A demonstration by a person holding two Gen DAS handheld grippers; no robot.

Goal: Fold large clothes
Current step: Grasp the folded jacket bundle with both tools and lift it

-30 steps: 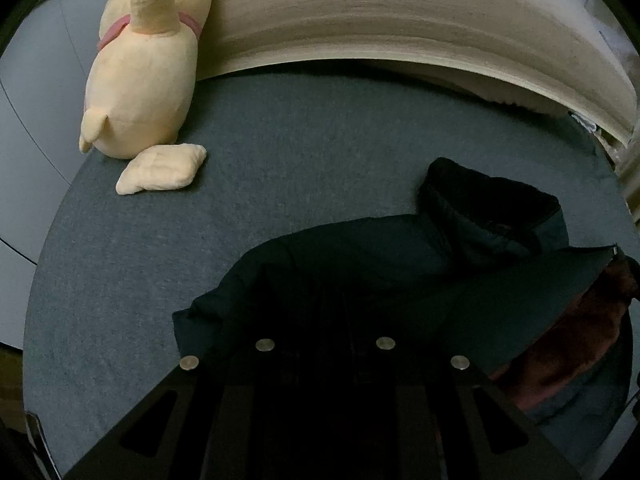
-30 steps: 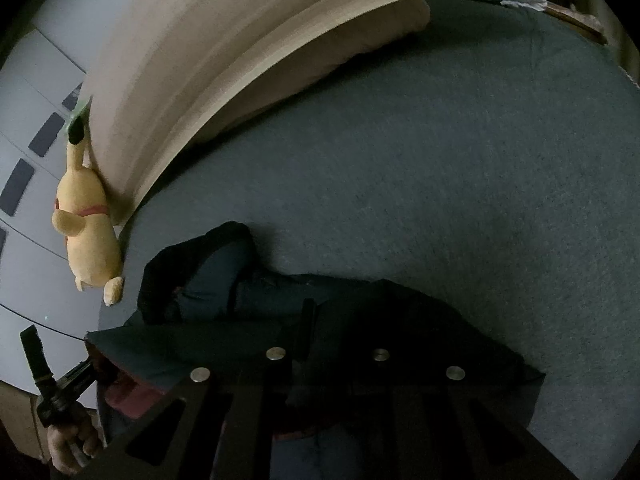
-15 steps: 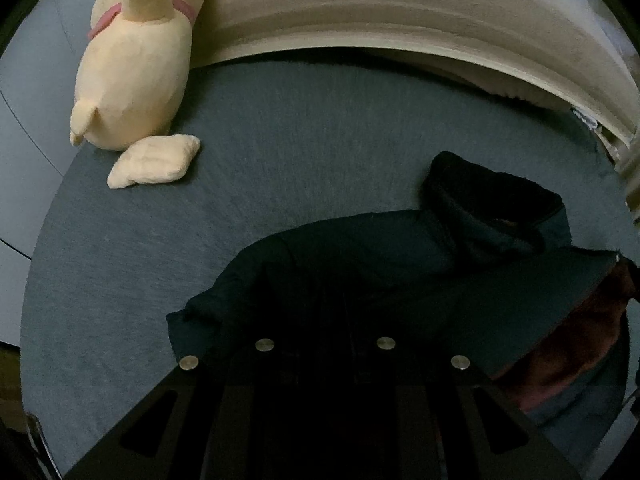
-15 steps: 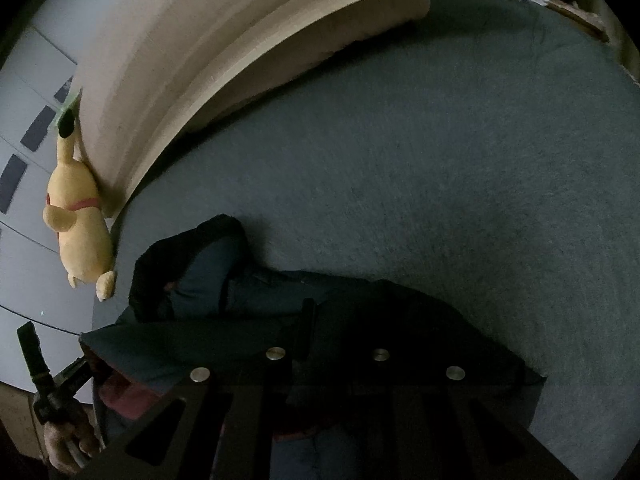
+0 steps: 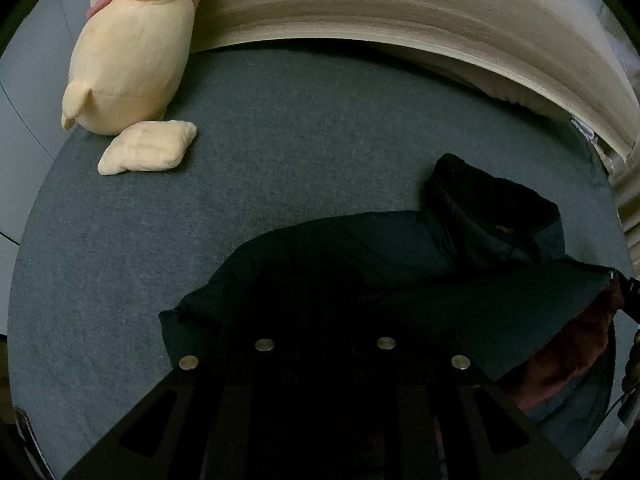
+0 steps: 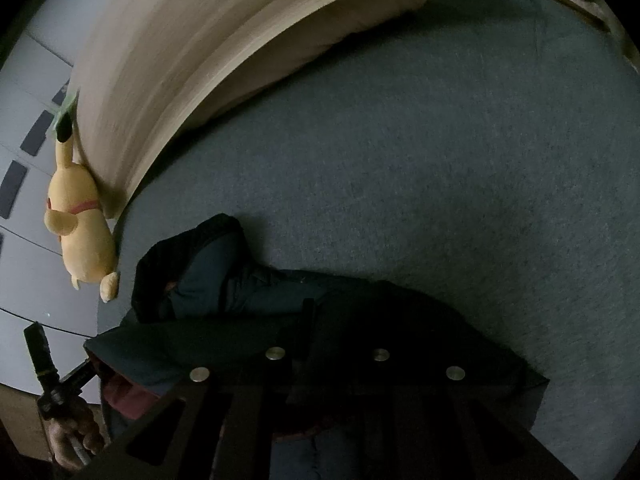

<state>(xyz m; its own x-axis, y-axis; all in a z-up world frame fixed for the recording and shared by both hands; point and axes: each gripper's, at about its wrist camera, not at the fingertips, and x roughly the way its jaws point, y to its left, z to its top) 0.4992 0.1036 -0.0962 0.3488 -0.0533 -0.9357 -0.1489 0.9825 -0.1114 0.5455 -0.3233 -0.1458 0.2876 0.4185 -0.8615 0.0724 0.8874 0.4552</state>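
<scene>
You are working on a dark hooded jacket [image 5: 360, 264] lying on the grey bed [image 5: 280, 152], with its hood [image 5: 488, 208] pointing toward the beige headboard [image 5: 400, 8]. A yellow plush toy [image 5: 132, 48] is sitting at the far corner of the bed, well apart from the garment.

Left claw [image 5: 324, 320]: its fingers are lost against the dark fabric, so how far they are open, and whether they are pinching cloth, cannot be told from this view. Right claw [image 6: 328, 332]: one finger edge is showing over the jacket, but its opening and hold are likewise impossible to judge. In the right wrist view, your left hand [image 6: 72, 436] is gripping its tool at the edge of a raised panel.

That front panel [image 5: 500, 312] is standing lifted, exposing the reddish lining [image 5: 568, 344]. The step in hand is judged to be carrying this panel over the body.

Procedure:
1. Confirm that each claw is gripping a single layer at the hem edge, not a bunch.
2. Keep the two claws level so that the edge is travelling taut and straight.
3. Move both together across the torso; avoid dragging the lower layer along the bed.
4. Lay the edge parallel to the jacket's centre line, then release.

Thick padded cloth is likely to spring back; press it flat before letting go.
</scene>
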